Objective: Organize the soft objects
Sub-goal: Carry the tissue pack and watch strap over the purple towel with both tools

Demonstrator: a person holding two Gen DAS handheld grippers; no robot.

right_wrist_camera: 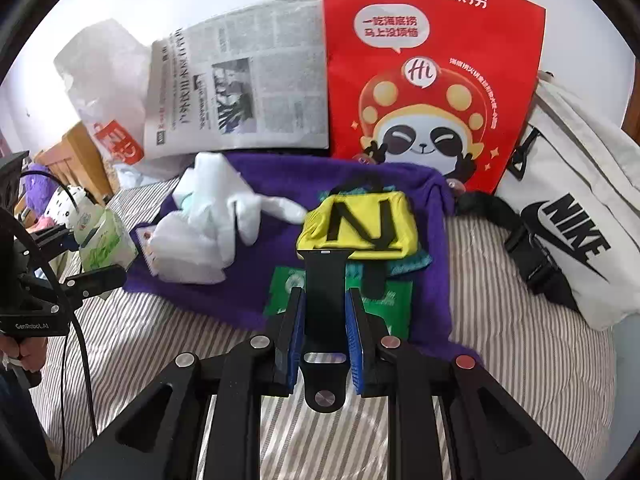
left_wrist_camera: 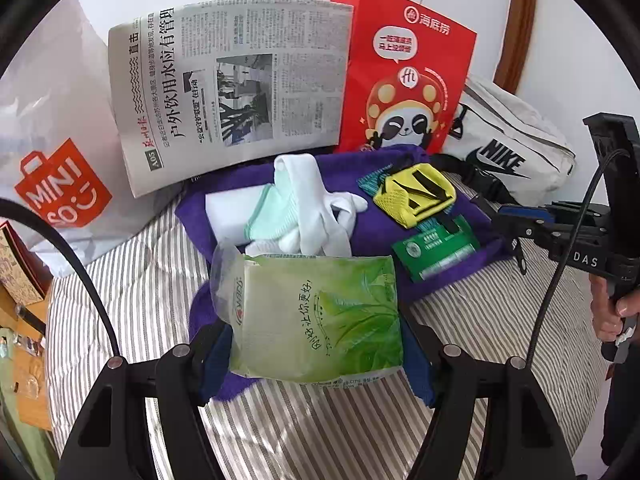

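The white plastic bag (left_wrist_camera: 60, 184) reads "MINISO". The white pouch (left_wrist_camera: 516, 148) carries "NIKE". The red paper bag (left_wrist_camera: 404, 72) shows "Hi" and "海底捞". The newspaper (left_wrist_camera: 228, 92) is marked "A05". The hand-held gripper (right_wrist_camera: 28, 326) seems to read "GenRobot.AI".

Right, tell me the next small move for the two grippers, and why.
Probably carry both items clear of the purple towel: the left gripper is clamped on the green tissue pack and the right gripper on a black strap, while socks and a yellow pouch lie on the towel.
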